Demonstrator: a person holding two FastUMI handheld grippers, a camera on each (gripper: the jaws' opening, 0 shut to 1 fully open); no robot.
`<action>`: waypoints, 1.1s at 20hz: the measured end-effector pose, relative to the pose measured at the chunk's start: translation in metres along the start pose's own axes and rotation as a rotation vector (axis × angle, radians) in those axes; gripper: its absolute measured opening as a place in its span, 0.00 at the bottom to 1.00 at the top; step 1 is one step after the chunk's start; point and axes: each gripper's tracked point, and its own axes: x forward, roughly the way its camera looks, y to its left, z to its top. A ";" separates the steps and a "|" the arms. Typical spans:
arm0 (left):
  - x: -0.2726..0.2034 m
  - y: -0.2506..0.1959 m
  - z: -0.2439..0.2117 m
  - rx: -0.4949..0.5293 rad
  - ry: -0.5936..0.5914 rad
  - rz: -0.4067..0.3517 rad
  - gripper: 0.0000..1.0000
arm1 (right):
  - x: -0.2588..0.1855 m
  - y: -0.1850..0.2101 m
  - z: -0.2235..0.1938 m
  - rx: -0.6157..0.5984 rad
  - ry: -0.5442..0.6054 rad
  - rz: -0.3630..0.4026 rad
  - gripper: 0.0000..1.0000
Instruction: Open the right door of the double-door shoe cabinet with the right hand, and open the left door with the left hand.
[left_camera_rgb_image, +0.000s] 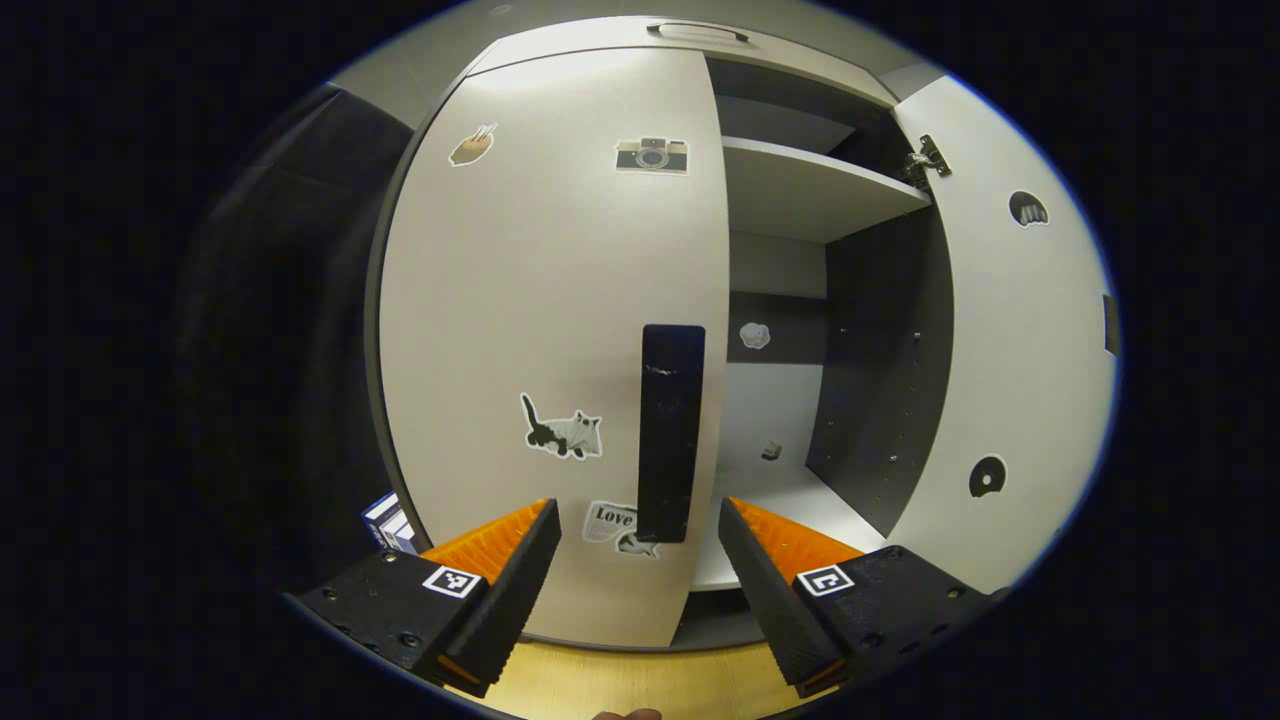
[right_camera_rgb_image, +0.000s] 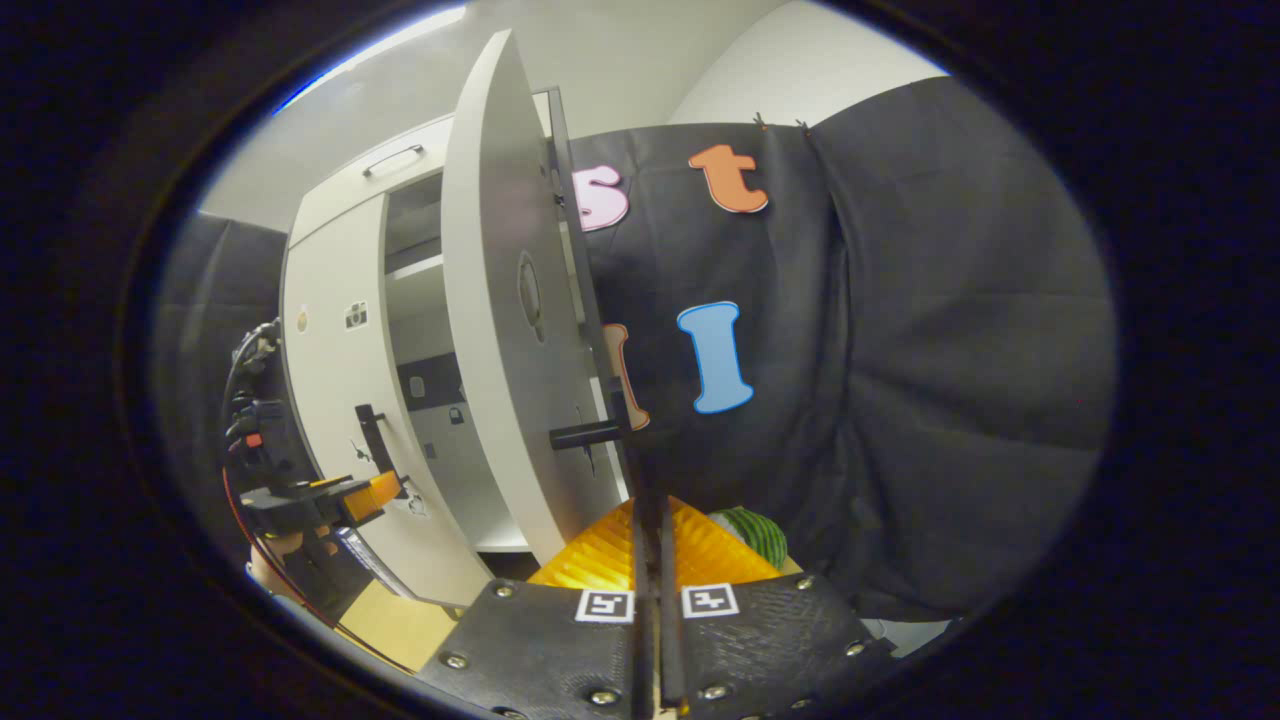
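Left gripper view: left gripper (left_camera_rgb_image: 636, 530) w/ fingers spread wide apart, nothing between them, aimed at pale grey closed left door (left_camera_rgb_image: 560, 330) of double-door shoe cabinet. Tall black bar handle (left_camera_rgb_image: 671, 430) on that door's right edge, just above the gap between fingertips, not touched. Stickers on door: cat (left_camera_rgb_image: 563, 430), camera (left_camera_rgb_image: 652, 155). Right door (left_camera_rgb_image: 1010, 340) swung open at right; pale shelf (left_camera_rgb_image: 815, 185) and dark inner wall exposed.

Right gripper view: right gripper (right_camera_rgb_image: 655, 520) w/ fingers pressed together, thin dark edge running up between them; can't tell if clamped on it. Open right door (right_camera_rgb_image: 500, 330) edge-on straight ahead, its black handle (right_camera_rgb_image: 590, 435) sticking out just above fingertips. Other gripper (right_camera_rgb_image: 335, 495) far left, near left door's handle (right_camera_rgb_image: 375, 440). Green striped item (right_camera_rgb_image: 755, 535) beside fingers, low right.
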 end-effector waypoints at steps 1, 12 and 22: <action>0.007 0.001 0.003 0.006 -0.005 0.005 0.99 | 0.002 -0.001 0.000 0.001 0.000 0.001 0.04; 0.040 -0.009 0.002 0.002 -0.013 -0.015 0.82 | 0.002 -0.001 0.001 -0.010 -0.001 0.013 0.04; 0.037 -0.013 0.001 -0.026 -0.006 -0.037 0.27 | 0.005 -0.002 0.002 -0.027 0.008 0.008 0.03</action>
